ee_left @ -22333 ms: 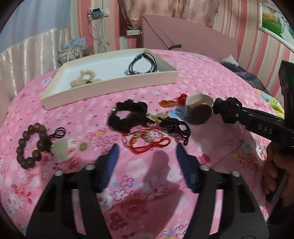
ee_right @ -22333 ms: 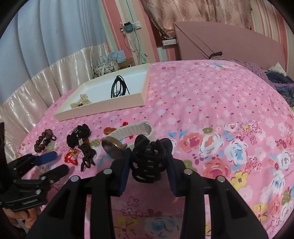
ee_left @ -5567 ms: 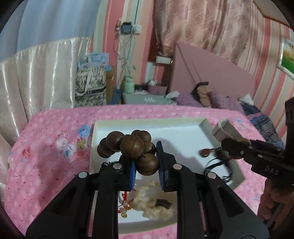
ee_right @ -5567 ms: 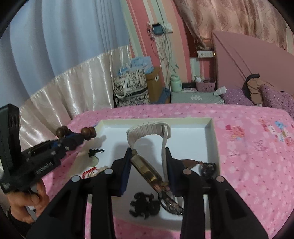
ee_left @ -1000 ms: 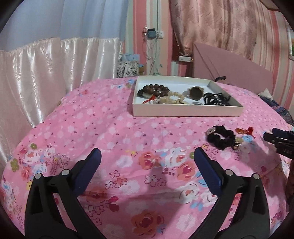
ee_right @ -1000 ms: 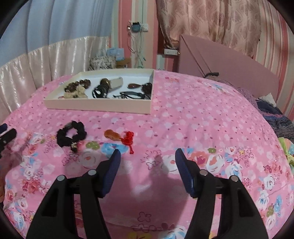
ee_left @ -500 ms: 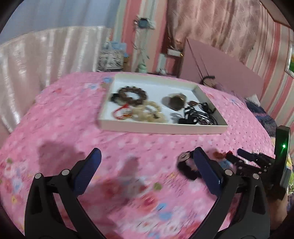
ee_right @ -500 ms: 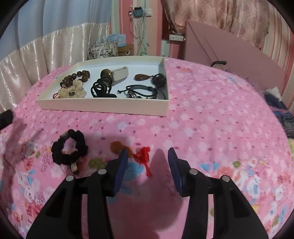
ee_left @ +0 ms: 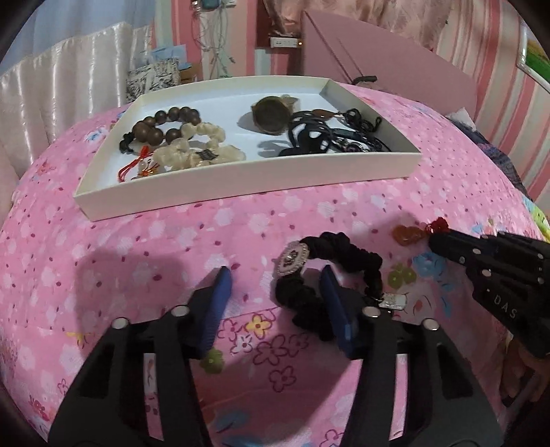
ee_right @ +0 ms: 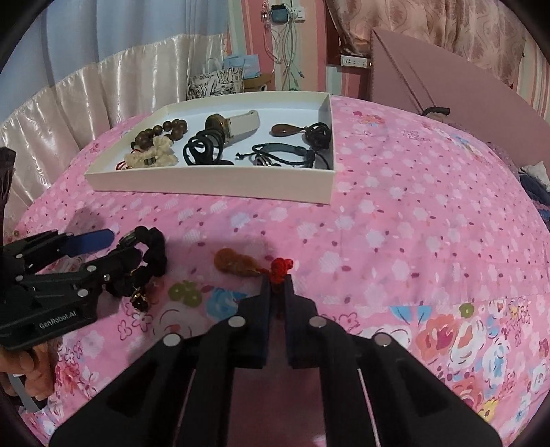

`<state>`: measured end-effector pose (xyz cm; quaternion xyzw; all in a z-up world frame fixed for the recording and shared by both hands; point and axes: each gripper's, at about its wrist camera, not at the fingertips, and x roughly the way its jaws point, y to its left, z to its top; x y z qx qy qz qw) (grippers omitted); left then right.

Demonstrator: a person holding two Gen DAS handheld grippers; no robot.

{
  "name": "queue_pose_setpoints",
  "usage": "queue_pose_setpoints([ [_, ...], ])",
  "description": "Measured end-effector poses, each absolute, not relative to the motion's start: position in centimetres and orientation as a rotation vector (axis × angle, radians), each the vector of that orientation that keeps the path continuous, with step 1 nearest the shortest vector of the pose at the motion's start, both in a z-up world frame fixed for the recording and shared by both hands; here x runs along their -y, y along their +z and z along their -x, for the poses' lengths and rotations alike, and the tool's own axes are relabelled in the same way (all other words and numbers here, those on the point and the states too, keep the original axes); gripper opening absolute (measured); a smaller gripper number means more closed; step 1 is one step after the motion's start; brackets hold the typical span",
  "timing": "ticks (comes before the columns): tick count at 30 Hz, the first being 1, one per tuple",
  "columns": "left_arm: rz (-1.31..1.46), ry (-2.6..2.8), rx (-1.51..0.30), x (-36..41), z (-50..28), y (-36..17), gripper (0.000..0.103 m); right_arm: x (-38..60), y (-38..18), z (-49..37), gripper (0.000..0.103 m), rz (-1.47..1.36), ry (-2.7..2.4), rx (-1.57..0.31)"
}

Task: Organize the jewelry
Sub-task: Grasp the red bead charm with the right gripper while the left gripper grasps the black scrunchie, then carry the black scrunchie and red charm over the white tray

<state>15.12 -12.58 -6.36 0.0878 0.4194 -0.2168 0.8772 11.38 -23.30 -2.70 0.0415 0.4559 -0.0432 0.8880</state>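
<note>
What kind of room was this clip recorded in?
Most likely a home bedroom. The work surface looks like a bed under a pink floral bedspread, with a padded pink headboard behind it, and curtains against pink striped walls. A white tray of jewelry sits on the bedspread.

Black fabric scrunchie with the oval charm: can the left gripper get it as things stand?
Probably yes. The left gripper is open, one finger already inside the black fabric scrunchie's loop, the other outside on bare bedspread; nothing blocks it closing.
</note>
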Motion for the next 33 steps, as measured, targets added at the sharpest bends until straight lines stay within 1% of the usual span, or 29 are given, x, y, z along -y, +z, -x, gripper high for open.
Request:
queue_pose_setpoints([
  [1, -0.183, -0.462, -0.874, 12.9, -15.0, -6.4, 0.038, 23.4, -2.6, -11.4, 0.006, -0.087, -0.090, -0.945],
  [2, -0.164, -0.496, -0.873, 13.1, -14.8, -6.4, 0.023, 23.5, -2.6, -11.4, 0.006, -0.090, -0.092, -0.944],
  [3, -0.143, -0.522, -0.880, 13.2, -14.7, -6.3, 0.014, 23.5, -2.6, -11.5, 0.006, -0.093, -0.093, -0.942],
  [4, -0.130, -0.523, -0.883, 13.6, -14.7, -6.4, 0.014, 23.4, -2.6, -11.4, 0.005, -0.090, -0.094, -0.938],
  [6, -0.132, -0.531, -0.879, 13.8, -14.9, -6.5, 0.010, 23.3, -2.5, -11.4, 0.005, -0.086, -0.094, -0.932],
  [13, -0.055, -0.549, -0.865, 12.8, -15.3, -6.0, 0.008, 24.5, -2.5, -11.0, 0.005, -0.183, -0.072, -0.918],
  [19, -0.061, -0.491, -0.763, 9.8, -15.3, -2.1, 0.008, 24.8, -1.7, -10.4, 0.005, -0.247, -0.034, -0.888],
  [27, -0.050, -0.422, -0.640, 5.1, -17.7, 3.5, 0.008, 24.1, 4.2, -11.7, 0.005, -0.172, -0.029, -0.768],
  [33, 0.002, -0.415, -0.592, 3.2, -20.2, 5.9, 0.008, 24.0, 7.5, -14.4, 0.005, -0.176, -0.012, -0.680],
])
